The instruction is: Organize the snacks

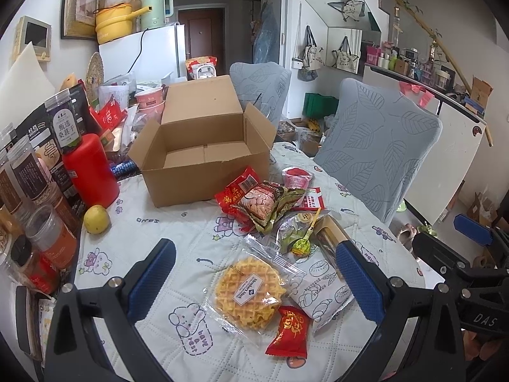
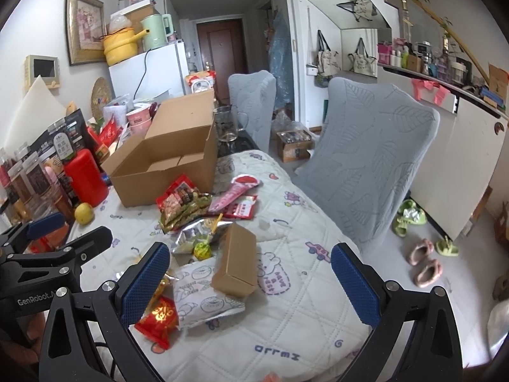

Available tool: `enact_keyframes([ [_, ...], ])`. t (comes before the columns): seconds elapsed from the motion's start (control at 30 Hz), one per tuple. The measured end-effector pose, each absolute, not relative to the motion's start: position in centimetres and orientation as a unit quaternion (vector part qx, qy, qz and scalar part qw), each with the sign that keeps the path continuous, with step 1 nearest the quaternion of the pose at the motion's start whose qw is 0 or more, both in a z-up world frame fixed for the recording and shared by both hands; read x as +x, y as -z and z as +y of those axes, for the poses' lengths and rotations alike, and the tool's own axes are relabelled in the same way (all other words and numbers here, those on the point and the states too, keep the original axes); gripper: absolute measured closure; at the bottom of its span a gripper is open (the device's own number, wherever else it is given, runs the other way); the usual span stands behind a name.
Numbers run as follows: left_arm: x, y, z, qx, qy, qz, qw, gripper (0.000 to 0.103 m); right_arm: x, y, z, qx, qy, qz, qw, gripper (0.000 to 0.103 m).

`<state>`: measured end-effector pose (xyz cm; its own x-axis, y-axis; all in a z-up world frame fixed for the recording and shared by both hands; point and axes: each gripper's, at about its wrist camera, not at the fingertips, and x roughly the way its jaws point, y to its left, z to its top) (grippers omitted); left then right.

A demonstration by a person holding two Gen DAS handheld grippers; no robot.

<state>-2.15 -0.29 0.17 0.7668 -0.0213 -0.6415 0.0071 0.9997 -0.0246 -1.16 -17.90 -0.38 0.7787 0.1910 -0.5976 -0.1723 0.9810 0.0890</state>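
1. The snacks lie in a loose pile on the counter point(image 1: 152, 293): waffle pack point(image 1: 249, 293), red packet point(image 1: 288, 329), lollipop point(image 1: 301, 245).
2. The open cardboard box point(image 1: 203, 156) stands empty at 11 o'clock from the pile.
3. My left gripper point(image 1: 254, 286) and right gripper point(image 2: 249, 283) hover with jaws wide apart, holding nothing.

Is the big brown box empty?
Yes, as far as shown. The cardboard box is open, flaps up, with only bare bottom visible; its near corner is hidden.

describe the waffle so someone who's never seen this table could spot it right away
Start at the open cardboard box on the quilted table, then follow the snack pile toward the camera. The waffle lies nearest, flat in clear wrap. It's the only round, golden, grid-patterned snack, with a white label on top.
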Motion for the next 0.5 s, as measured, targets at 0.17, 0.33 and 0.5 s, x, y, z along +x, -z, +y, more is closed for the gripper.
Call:
enact_keyframes([
  [0.17,-2.19,-0.17,-0.18,-0.013,0.009,0.342,0.940,0.000,-1.18,0.41,-17.93,0.015,-0.097,0.319,0.943,0.000],
  [0.33,-2.19,-0.16,-0.20,-0.013,0.009,0.342,0.940,0.000,-1.17,0.44,-17.87,0.016,-0.100,0.320,0.942,0.000],
  [0.5,-2.27,-0.17,-0.16,-0.014,0.008,0.340,0.940,0.000,-1.16,0.51,-17.86,0.017,-0.101,0.321,0.941,0.000],
])
